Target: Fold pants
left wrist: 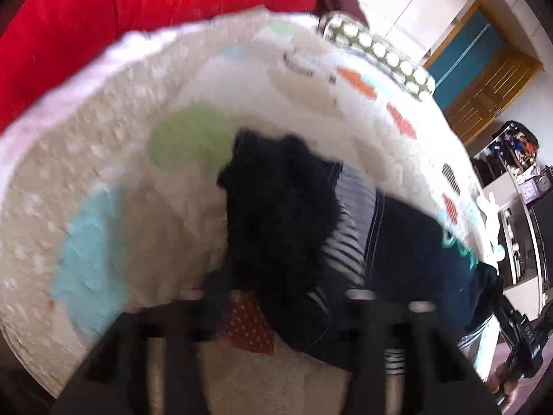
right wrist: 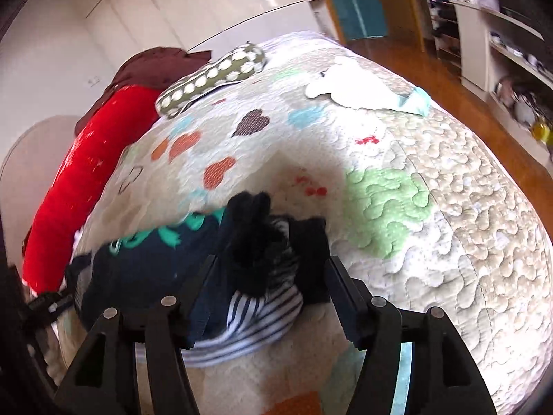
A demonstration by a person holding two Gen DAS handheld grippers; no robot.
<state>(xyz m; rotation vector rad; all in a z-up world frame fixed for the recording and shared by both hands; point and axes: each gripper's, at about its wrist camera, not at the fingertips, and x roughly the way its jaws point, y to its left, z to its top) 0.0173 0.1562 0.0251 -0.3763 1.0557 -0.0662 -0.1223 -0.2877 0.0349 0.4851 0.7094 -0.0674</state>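
Dark navy pants (right wrist: pixel 148 269) with a black-and-white striped lining (right wrist: pixel 252 314) and teal print lie bunched on a quilted bedspread (right wrist: pixel 432 242). In the left wrist view the pants (left wrist: pixel 276 228) fill the centre, blurred. My left gripper (left wrist: pixel 276 311) is open, its fingers either side of the dark fabric. My right gripper (right wrist: pixel 269 294) is open, its fingers straddling the bunched striped end of the pants. Whether the fingers touch the cloth is unclear.
A red bolster (right wrist: pixel 79 180) and a green dotted cushion (right wrist: pixel 214 72) lie at the bed's head. A white cloth with a teal edge (right wrist: pixel 366 90) lies on the far side. Wooden floor (right wrist: pixel 449 79) and shelves (right wrist: pixel 511 34) stand beyond the bed.
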